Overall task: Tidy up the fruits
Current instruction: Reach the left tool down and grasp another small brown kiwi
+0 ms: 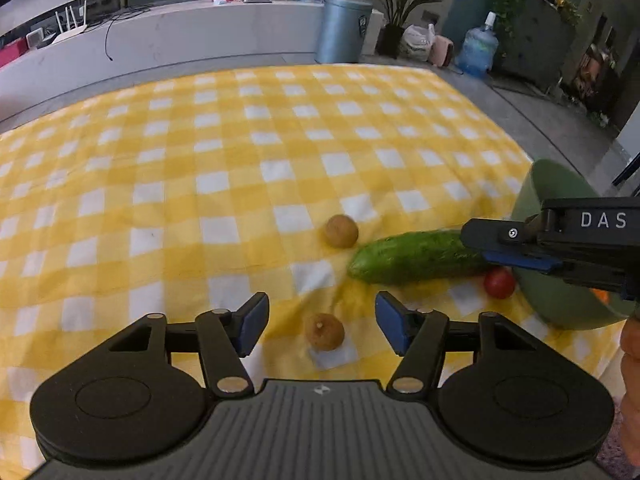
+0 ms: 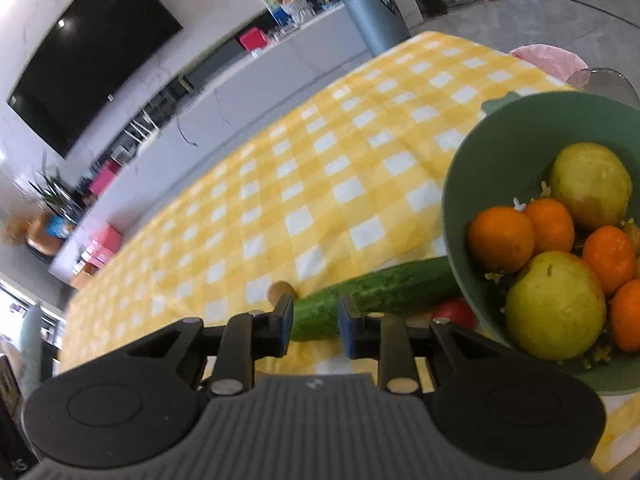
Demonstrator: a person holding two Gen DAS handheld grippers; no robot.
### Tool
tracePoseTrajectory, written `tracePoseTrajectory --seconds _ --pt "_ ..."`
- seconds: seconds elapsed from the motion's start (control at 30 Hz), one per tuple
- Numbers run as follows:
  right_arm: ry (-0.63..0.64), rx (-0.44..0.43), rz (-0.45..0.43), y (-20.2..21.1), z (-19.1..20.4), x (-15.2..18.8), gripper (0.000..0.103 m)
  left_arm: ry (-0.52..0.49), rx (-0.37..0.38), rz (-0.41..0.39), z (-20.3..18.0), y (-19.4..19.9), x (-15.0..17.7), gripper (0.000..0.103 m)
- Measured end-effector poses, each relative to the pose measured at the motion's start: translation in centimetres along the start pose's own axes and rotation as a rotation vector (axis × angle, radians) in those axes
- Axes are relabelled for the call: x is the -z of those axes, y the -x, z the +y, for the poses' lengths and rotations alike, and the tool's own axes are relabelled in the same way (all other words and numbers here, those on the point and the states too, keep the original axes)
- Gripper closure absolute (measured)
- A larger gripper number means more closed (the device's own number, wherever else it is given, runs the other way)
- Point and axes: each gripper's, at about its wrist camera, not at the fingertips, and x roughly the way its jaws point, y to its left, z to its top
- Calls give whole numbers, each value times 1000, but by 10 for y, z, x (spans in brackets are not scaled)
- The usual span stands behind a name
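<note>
Left claw tilted down, open over longan | right claw apparently closed, empty

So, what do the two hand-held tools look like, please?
Both look alike. The left tool has black linkage arms, round black discs, a ribbed grey body with a small white logo, and blue pads. The right tool matches; its side shows white letters "DAS".

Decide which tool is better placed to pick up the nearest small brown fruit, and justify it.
Left. The left tool stands open with the brown fruit between its fingers; the right tool is shut above the cucumber.
</note>
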Motion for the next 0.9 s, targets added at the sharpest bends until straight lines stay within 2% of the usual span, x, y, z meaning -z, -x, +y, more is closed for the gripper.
tracePoseTrajectory --seconds 0.13,0.37,0.5,0.6,0.9 --pt "-14 41 -23 -2 -2 0 81 -17 2 2 1 -7 8 47" --pt "-7 52 -30 0 -1 0 81 -39 12 35 0 -13 13 56" --pt "9 54 -20 -1 2 1 81 -48 17 62 -2 -19 14 67" --pt "25 47 -12 -1 3 1 81 -86 -5 62 -8 -21 15 73" --pt "54 29 -11 -2 8 4 81 -109 -6 35 -10 -22 16 76"
